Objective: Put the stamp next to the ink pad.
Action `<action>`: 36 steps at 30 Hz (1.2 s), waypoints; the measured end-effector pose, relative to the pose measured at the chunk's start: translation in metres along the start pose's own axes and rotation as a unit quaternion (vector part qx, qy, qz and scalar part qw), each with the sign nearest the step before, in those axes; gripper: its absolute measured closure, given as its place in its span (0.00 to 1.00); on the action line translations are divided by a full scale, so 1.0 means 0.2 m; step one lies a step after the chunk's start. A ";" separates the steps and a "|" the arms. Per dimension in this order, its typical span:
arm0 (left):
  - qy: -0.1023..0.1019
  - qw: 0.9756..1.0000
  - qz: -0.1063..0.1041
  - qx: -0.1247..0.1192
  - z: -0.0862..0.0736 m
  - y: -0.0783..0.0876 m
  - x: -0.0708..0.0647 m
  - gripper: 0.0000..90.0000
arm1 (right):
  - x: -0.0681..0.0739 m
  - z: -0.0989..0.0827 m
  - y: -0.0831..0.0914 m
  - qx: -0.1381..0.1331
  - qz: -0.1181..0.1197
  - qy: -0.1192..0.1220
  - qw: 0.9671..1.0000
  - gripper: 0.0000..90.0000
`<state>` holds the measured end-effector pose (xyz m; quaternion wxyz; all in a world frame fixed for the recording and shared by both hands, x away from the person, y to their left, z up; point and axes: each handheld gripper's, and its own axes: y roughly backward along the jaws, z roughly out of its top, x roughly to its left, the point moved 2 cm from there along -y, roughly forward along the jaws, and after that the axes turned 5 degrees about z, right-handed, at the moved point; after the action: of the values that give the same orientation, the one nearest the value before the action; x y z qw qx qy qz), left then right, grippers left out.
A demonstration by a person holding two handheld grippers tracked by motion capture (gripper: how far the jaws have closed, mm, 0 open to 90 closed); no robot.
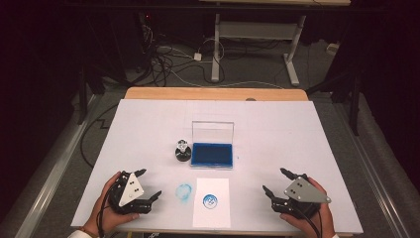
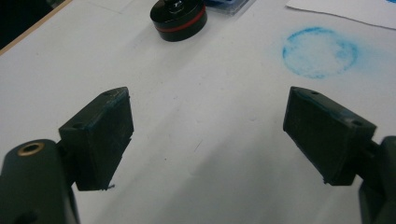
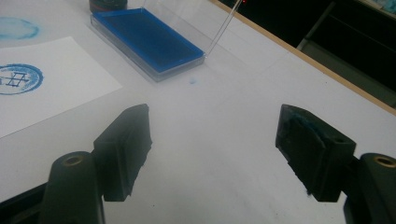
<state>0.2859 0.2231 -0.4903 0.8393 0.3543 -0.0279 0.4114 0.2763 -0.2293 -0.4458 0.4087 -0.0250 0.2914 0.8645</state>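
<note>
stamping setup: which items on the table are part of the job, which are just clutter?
Job:
stamp
blue ink pad, lid open
paper sheet with a blue print
left tool and right tool, both open, holding nothing

Lying about:
blue smudge on the table
cables on the floor

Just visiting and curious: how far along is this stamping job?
It looks mostly done: the white paper already carries a blue round print, and the stamp stands beside the open ink pad. Nothing is in hand; the left gripper and right gripper rest open. Possibly left: closing the pad's lid.
</note>
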 end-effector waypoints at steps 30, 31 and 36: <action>0.006 1.000 -0.023 -0.002 0.02 0.00 0.00 0.17 | 0.01 0.00 -0.02 0.007 0.000 -0.018 1.000 0.30; 0.007 1.000 -0.022 -0.003 0.02 0.00 0.01 0.17 | 0.01 0.00 -0.03 0.007 0.001 -0.018 1.000 0.30; 0.014 1.000 -0.021 -0.005 0.02 0.01 0.02 0.17 | 0.01 0.00 -0.03 0.009 0.001 -0.018 1.000 0.30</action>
<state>0.2882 0.2237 -0.4850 0.8497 0.3447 -0.0111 0.3989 0.2793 -0.2256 -0.4501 0.4127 -0.0059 0.2916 0.8629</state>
